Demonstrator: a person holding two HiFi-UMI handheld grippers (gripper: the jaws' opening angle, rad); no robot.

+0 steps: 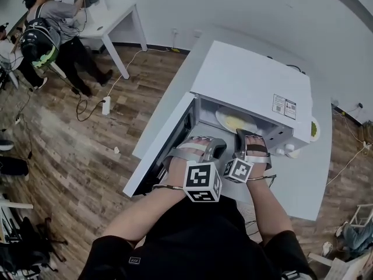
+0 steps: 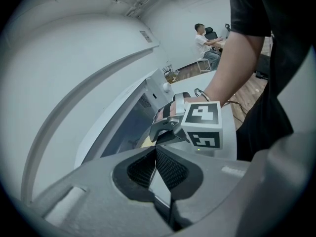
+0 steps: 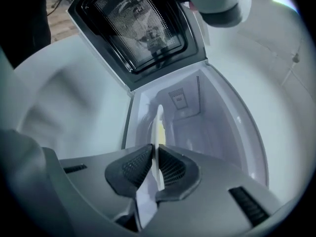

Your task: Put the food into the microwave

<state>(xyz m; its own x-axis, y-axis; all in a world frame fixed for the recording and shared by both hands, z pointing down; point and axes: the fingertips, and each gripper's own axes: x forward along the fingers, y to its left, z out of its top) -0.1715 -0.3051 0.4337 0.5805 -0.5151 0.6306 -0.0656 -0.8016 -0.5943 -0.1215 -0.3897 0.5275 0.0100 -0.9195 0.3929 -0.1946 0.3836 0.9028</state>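
Right claw [image 3: 156,157] clamped on plate [image 3: 159,125] rim.

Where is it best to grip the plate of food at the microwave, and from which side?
Grip the plate at its near rim, coming through the open front of the microwave. It lies flat with the food in the middle, so only its thin bare edge suits the tongs. The right tongs pinch it there.

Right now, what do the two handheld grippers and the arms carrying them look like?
The left gripper and the right gripper are grey moulded shells with black, mesh-textured pads. Each carries a white cube printed with black square markers: the left cube and the right cube. Pale grey straps and a darker strap fasten them on. The person wears a black short-sleeved top.
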